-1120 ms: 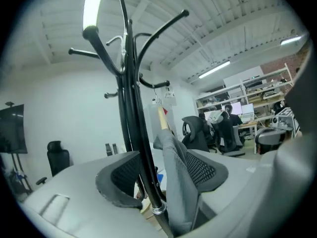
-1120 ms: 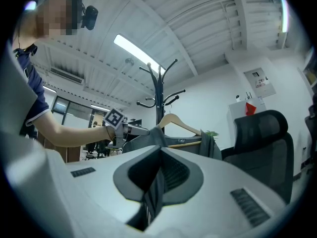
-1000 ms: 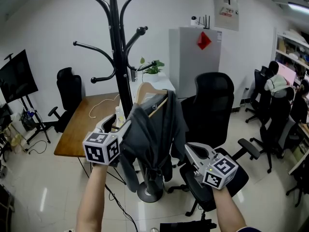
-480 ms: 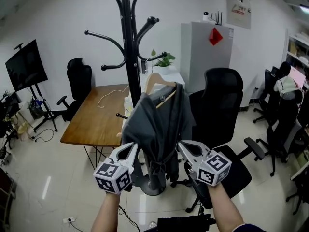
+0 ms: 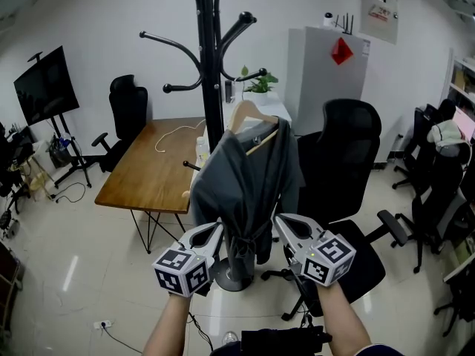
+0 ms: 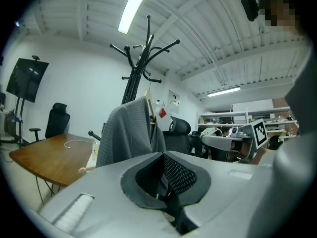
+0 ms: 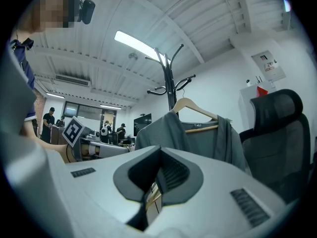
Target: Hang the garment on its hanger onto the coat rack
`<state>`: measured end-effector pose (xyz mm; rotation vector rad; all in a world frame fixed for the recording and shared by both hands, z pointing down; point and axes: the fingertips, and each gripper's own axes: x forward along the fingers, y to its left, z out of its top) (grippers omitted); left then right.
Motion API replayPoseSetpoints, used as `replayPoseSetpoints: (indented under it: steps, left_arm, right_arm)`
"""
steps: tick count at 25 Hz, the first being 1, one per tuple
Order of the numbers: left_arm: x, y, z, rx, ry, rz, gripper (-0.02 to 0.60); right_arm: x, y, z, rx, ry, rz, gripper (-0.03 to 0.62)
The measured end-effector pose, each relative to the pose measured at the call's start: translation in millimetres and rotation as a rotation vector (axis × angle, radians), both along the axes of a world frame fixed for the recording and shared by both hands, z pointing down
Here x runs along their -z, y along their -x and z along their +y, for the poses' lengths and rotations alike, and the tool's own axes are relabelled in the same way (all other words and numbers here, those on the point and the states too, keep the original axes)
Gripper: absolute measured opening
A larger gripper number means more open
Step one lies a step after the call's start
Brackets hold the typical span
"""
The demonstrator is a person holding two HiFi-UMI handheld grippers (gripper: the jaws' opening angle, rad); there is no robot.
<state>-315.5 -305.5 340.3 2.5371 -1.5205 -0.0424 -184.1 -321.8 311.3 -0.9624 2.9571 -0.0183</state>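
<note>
The grey cardigan (image 5: 245, 176) hangs on its wooden hanger (image 5: 246, 113) against the black coat rack (image 5: 213, 73). Below its hem, one on each side and not touching it, the left hand-held gripper (image 5: 217, 228) and the right hand-held gripper (image 5: 280, 219) are both clenched on nothing. A wooden table (image 5: 141, 176) stands behind.

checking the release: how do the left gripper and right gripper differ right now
The left gripper sits left of the grey garment near its hem, angled up-right; the right gripper sits on the other side, angled up-left. The left gripper rides slightly lower in the head view than the right gripper. Both are shut and empty.
</note>
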Motion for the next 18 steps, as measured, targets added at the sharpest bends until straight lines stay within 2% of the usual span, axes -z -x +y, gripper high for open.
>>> replayPoseSetpoints:
  steps: [18]
  left_arm:
    - [-9.9, -7.6, 5.8, 0.008, 0.024, 0.026, 0.002]
  right_arm:
    - [-0.4, -2.8, 5.2, -0.004, -0.005, 0.000, 0.003]
